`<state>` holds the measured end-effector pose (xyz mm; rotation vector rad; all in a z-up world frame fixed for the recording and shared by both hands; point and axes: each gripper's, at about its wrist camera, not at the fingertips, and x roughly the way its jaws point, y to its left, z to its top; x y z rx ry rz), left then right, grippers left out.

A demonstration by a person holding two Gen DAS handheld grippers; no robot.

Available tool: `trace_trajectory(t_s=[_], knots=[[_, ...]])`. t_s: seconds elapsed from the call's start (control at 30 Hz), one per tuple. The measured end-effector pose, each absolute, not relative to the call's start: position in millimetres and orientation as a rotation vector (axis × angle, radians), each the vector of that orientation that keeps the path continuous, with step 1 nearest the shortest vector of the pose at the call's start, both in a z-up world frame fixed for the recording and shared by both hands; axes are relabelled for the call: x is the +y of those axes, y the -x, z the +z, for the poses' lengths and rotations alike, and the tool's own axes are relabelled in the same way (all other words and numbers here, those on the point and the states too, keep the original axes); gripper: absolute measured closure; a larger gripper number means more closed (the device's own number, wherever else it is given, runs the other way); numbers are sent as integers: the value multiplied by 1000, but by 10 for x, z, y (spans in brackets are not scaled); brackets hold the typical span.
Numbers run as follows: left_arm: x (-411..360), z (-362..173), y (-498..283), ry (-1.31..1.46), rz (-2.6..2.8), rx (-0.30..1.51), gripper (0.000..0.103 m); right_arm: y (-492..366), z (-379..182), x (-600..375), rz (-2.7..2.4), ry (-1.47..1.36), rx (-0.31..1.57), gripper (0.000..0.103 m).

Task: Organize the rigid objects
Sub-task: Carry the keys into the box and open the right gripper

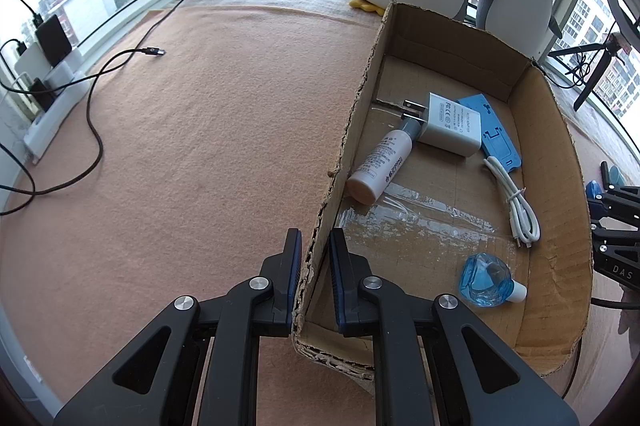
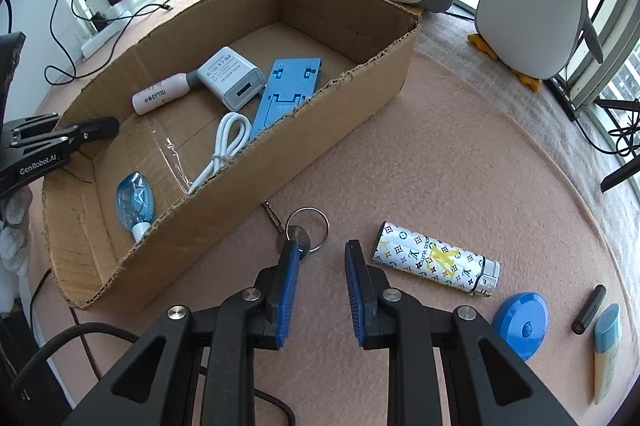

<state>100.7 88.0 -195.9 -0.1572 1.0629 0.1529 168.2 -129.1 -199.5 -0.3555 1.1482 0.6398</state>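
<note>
The left gripper [image 1: 314, 282] clenches the cardboard box [image 1: 560, 154] wall; the right gripper [image 2: 322, 282] – released – hovers above the keyring [image 2: 308, 224].

A white charger [image 2: 231, 78], blue stand [image 2: 286, 88], white bottle [image 2: 162, 94], coiled white cable [image 2: 224, 142] and blue vial [image 2: 134, 200] are being held flat inside the cardboard box [image 2: 348, 98]; a key ring [image 2: 306, 224], patterned lighter [image 2: 436, 258] and blue disc [image 2: 520, 324] are being left lying outside it.
</note>
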Motion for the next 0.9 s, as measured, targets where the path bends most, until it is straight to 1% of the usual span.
trace_trajectory(t_s=[0.17,0.2,0.23,0.3,0.4,0.7,0.87,0.9], knots=[[882,-1969,-1007,158,156,1063,90,-1748,-2003,-1284,669,326,1160,82],[880,-1972,-1007,158,157,1063,90,-1763,-1999,-1283,677,312,1162,79],[881,-1975,-1010,158,158,1063,90,-1779,-2001,-1285,681,301,1167,72],[879,-1978,-1011,157,158,1064,90,-1781,-1991,-1283,693,286,1166,66],[877,-1980,-1018,155,160,1064,90,-1759,-1973,-1273,714,283,1164,64],[869,-1981,-1030,151,161,1067,90,-1820,-2041,-1178,701,323,1155,65],[873,-1979,-1037,153,161,1068,90,-1786,-2065,-1101,715,362,1143,75],[873,-1979,-1037,152,161,1067,90,-1787,-2064,-1101,715,361,1144,81]])
